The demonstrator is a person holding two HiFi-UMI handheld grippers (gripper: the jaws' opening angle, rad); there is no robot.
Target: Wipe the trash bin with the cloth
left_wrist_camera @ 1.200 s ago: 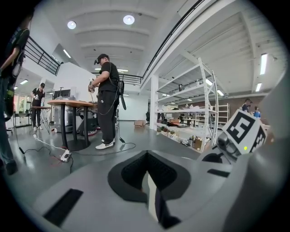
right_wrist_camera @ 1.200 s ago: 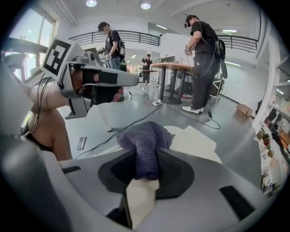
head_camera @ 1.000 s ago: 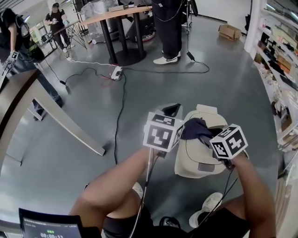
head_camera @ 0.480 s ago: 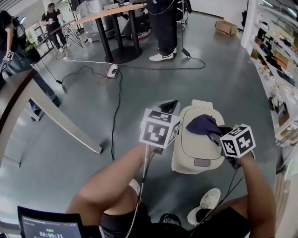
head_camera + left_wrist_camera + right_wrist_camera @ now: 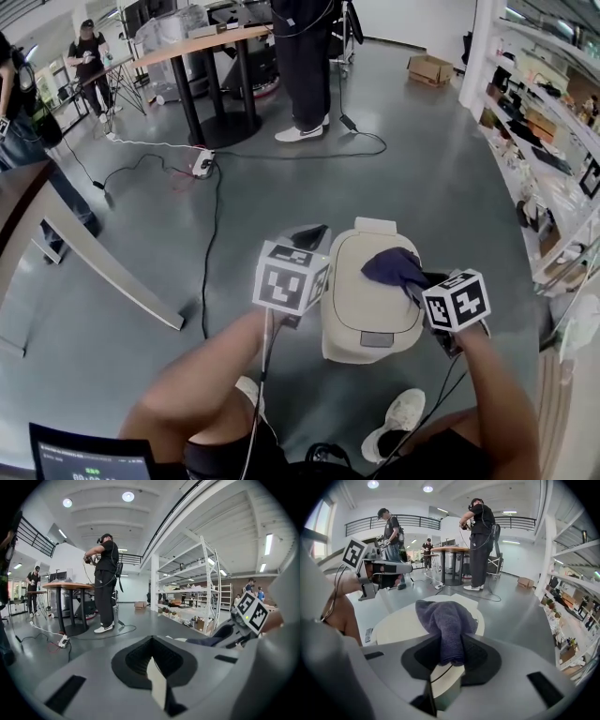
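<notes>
A beige trash bin [image 5: 361,314] with a closed lid stands on the grey floor in front of my feet. A dark blue cloth [image 5: 393,265] lies on the far right part of the lid, and my right gripper [image 5: 419,284] is shut on it. In the right gripper view the cloth [image 5: 446,620] bunches out of the jaws onto the lid [image 5: 401,620]. My left gripper [image 5: 308,236] hovers off the bin's left side with nothing in it; in its own view the left gripper [image 5: 152,667] looks shut.
A power strip [image 5: 202,165] and cables trail over the floor at the left. A round-based table [image 5: 202,42] and a standing person [image 5: 305,66] are behind the bin. Shelves [image 5: 548,141] line the right. A slanted table leg [image 5: 103,272] lies left. My shoe [image 5: 394,424] is near the bin.
The right gripper has dragged the cloth across the lid from its far left part toward its far right part. The left gripper stays beside the bin's left side.
</notes>
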